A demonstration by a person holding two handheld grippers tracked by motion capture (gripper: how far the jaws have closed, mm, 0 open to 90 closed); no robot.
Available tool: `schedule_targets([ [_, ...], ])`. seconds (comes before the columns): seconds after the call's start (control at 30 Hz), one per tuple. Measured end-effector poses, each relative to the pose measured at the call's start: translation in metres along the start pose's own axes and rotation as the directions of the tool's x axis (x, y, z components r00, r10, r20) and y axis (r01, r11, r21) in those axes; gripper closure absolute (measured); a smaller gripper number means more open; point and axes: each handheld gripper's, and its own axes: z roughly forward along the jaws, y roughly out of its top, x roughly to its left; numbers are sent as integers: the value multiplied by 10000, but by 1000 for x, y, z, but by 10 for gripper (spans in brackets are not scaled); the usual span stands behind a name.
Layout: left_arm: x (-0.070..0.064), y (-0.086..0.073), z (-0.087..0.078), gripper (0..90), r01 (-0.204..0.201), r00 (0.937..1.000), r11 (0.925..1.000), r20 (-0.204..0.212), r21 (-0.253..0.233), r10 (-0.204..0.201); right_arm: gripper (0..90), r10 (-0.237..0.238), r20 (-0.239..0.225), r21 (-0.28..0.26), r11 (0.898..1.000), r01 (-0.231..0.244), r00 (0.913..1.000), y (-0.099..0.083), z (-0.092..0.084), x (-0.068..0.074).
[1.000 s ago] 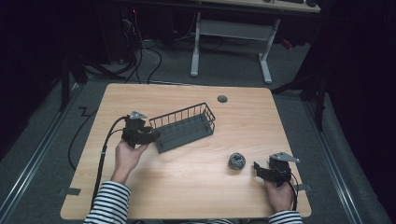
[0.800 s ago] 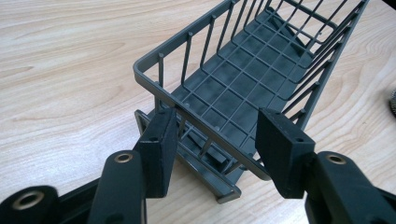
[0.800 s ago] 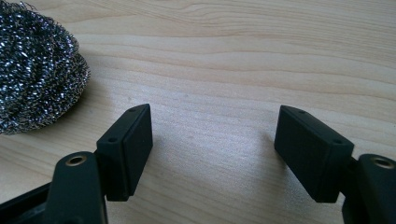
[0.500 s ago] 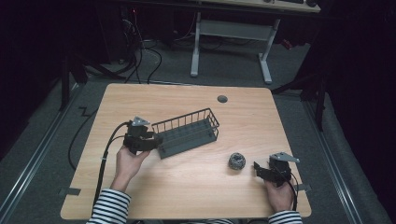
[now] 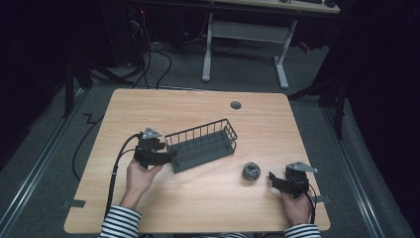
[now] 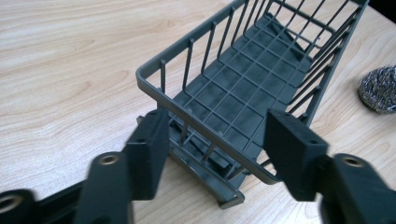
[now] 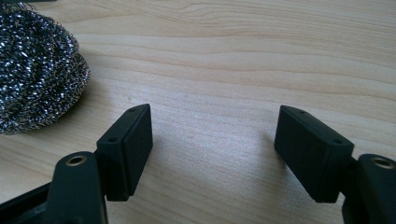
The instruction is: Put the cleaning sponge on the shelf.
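1. The basket (image 5: 202, 145) stands upright near the middle of the table (image 5: 148, 106), its long side running at a slant, its near short end toward your left hand.
2. Your left gripper (image 5: 166, 157) sits at that short end. In the left gripper view the basket (image 6: 261, 79) rim passes between the two fingers (image 6: 149, 149), and the fingers have just been opening: they stand apart on either side of the end wall, with a gap to the wire on each side, so the grip is released.
3. The scourer (image 5: 251, 171), a ball of steel wool, lies on the bare wood to the right of the basket and apart from it.
4. Your right gripper (image 5: 274, 177) rests low on the table just right of the scourer, pointing toward it. In the right gripper view its fingers (image 7: 130, 144) stand spread over bare wood with nothing between them, and the scourer (image 7: 37, 70) lies ahead, off to the left.
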Motion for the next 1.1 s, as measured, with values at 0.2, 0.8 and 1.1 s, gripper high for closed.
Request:
schedule_targets([
  [0.2,5,1,-11,277,79,9999,9990,-76,-437,-83,281,0,0,0,10000,0,10000,0,0,0],
  [0.8,28,-22,-42,255,210,9969,9938,-726,-1089,-290,281,-14,-1,-3,10000,14,10000,0,0,0],
  [1.1,41,-41,-48,252,237,9944,9941,-998,-1054,-343,281,15,4,-4,10000,-15,10000,0,0,0],
])
